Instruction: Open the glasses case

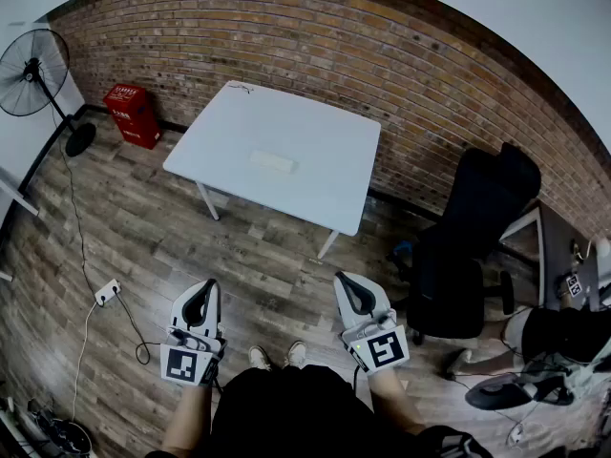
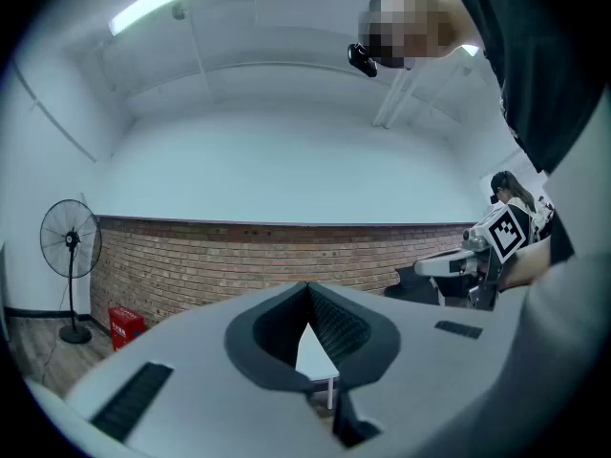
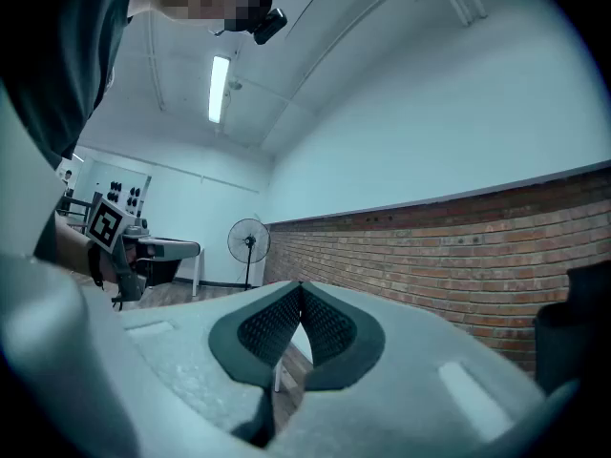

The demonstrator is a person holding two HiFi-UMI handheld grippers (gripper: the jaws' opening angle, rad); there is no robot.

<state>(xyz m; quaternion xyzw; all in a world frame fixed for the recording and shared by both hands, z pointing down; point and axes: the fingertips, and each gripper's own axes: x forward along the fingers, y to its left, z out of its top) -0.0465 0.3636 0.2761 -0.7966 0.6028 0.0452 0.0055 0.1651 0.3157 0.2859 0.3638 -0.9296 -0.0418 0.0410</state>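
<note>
**Both grippers closed and empty; glasses case untouched on the table**

Room: A red brick wall [image 1: 286,36] runs along the far side. The floor [image 1: 191,246] is grey-brown wood plank.

Table: A white square table [image 1: 325,179] on thin white legs stands near the brick wall, well ahead of the person.

Chair: A black office chair [image 1: 468,246] stands to the right of the table, between it and a dark desk [image 1: 558,246] at the right edge of the head view.

Fan: A black pedestal fan [image 1: 33,60] stands in the far left corner.

Box: A red box [image 1: 132,113] sits on the floor against the wall, between the fan and the table.

Left gripper [image 1: 203,292]: Held low and level in front of the person, well short of the table. In its own view [image 2: 307,289] the ribbed dark pads meet at the tip, with nothing between them.

Right gripper [image 1: 349,289]: Held beside the left at about the same height, also well short of the table. In its own view [image 3: 301,289] the jaws are closed tip to tip and empty.

Power strip [image 1: 107,291]: White, lying on the floor to the left of the left gripper, with a cable trailing from it.

Glasses case [image 1: 272,161]: A pale oblong case lying flat near the middle of the tabletop, lid closed as far as can be seen. Neither gripper is near it.
</note>
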